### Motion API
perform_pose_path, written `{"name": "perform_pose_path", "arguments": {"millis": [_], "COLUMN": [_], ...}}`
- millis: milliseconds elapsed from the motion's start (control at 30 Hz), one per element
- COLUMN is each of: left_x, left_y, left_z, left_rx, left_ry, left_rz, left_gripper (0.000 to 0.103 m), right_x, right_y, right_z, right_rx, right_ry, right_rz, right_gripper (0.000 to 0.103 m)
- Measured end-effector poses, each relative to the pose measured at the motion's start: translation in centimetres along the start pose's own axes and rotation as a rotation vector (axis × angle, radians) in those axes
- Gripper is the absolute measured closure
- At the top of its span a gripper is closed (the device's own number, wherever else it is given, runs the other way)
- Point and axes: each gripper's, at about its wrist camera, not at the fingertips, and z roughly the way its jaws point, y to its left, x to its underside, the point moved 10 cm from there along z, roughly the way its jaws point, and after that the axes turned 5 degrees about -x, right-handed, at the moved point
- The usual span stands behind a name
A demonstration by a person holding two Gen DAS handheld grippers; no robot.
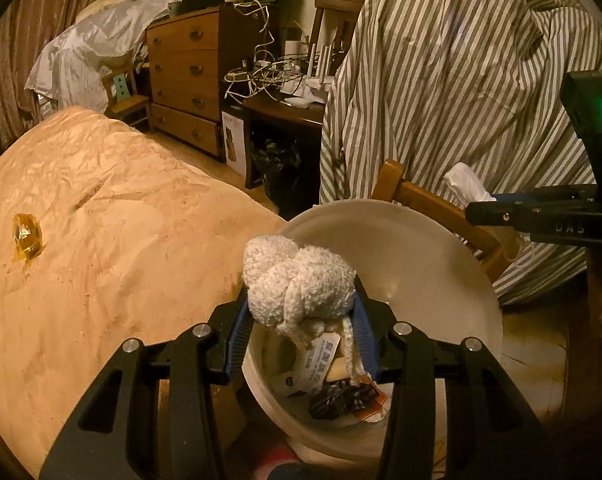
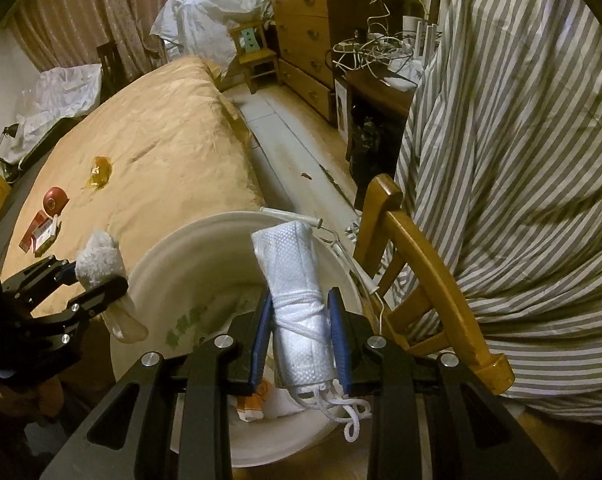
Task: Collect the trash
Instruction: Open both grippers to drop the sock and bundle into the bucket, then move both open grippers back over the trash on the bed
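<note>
Your left hand-held gripper is clamped on a fluffy white bundle, a nubbly, towel-like wad with a knitted cord and a smoother pale tail hanging from it. You hold it right over the mouth of the white bucket that serves as the trash bin. From the right wrist view the same bundle sits at the bucket's left rim, pinched in that gripper.

Your right hand-held gripper is clenched around a rolled white face mask, dimpled in texture, with its ear loops wound round the middle and dangling below the blue pads. It too hangs over the bucket, towards the right rim. In the left wrist view only its crumpled white tip shows past the black fingers.

Inside the bucket lie a white printed label with blue marks too small to read, a dark crumpled wrapper and an orange-and-white packet. Raised letters on the right gripper's side are blurred.

The bucket stands between a bed with a tan cover and a wooden chair draped in a grey-striped sheet. On the bed lie an amber cellophane wrapper, a red round object and a red-and-white box, its print illegible.
</note>
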Motion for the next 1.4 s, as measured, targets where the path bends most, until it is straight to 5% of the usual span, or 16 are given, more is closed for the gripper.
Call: {"name": "perform_pose_path", "arguments": {"millis": [300, 367, 433, 833, 1233, 1400], "left_x": [0.0, -0.1, -0.1, 0.0, 1.5, 3.3], "left_y": [-0.2, 0.0, 0.2, 0.6, 4.6, 10.0], "left_z": [-0.3, -0.4, -0.6, -0.9, -2.8, -4.4], "left_rx": [-0.007, -0.017, -0.024, -0.027, -0.039, -0.095], "left_ry": [-0.003, -0.01, -0.016, -0.015, -0.032, -0.044], "left_rz": [0.002, 0.0, -0.002, -0.005, -0.035, -0.074], "left_gripper": [0.054, 0.039, 0.035, 0.035, 0.035, 0.03], "right_x": [-0.8, -1.0, -1.1, -1.3, -1.8, -1.6], "right_y": [0.8, 0.8, 0.8, 2.0, 9.4, 15.2], "right_z": [-0.2, -0.3, -0.4, -0.9, -2.4, -2.0], "right_rx": [-0.012, -0.011, -0.011, -0.024, -0.055, -0.13], "right_ry": [-0.022, -0.03, -0.039, -0.061, -0.164, -0.191], "right_rz": [-0.008, -0.004, 0.001, -0.013, -0.11, -0.172], "right_gripper": [0.073, 0.061, 0.055, 0.054, 0.037, 0.031]}}
